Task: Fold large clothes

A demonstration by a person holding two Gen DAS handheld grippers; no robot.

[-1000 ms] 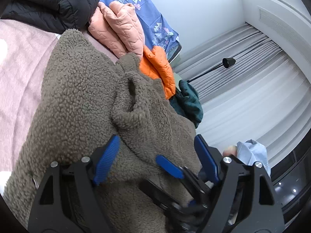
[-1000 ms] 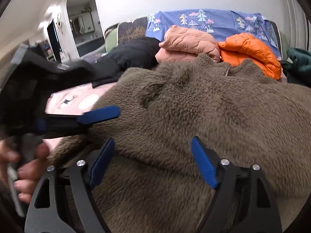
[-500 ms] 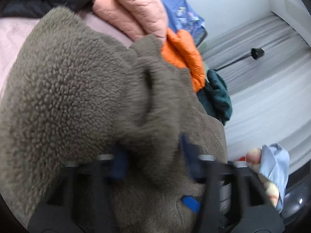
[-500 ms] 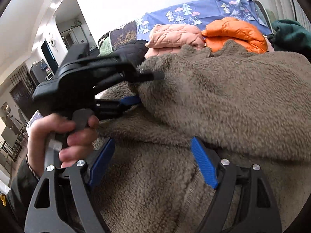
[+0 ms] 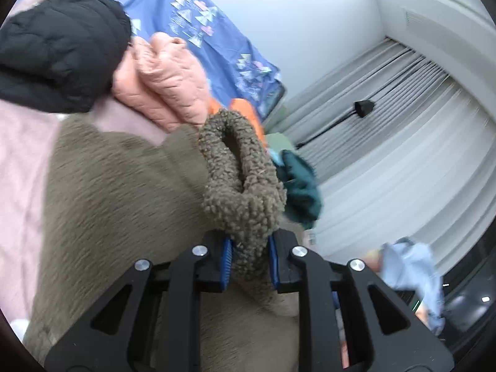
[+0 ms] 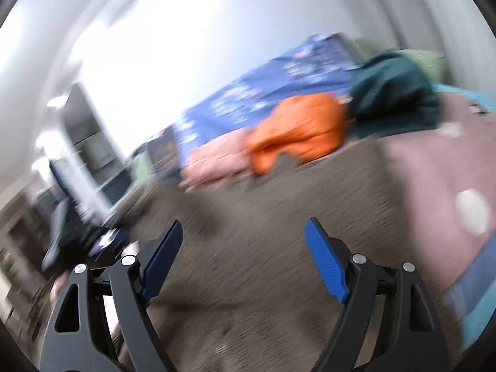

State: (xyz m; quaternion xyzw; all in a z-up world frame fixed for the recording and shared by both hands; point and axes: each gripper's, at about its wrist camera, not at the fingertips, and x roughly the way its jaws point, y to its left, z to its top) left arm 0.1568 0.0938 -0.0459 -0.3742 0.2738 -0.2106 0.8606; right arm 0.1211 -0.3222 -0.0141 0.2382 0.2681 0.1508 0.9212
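Two grippers: left gripper (image 5: 248, 266), open a second ago, is now pinching fleece (image 5: 241, 186) at lower centre; right gripper (image 6: 241, 245) is gaping, empty — I'm starting the fold.

Home bedroom, pink bedspread (image 5: 21, 155), patterned blue headboard cover (image 5: 198, 31), pleated curtains (image 5: 403, 142)

The brown fleece jacket (image 5: 130, 204) is nubby, curly sherpa cloth — matt and rough. The left tool (image 5: 248, 265) is matt black plastic with ribbed blue pads (image 5: 227, 263) and shiny metal screws (image 5: 200, 250). The pink jacket (image 5: 167, 80) and black jacket (image 5: 59, 49) are quilted, puffy cloth — the orange jacket (image 6: 300, 130) looks smoother.
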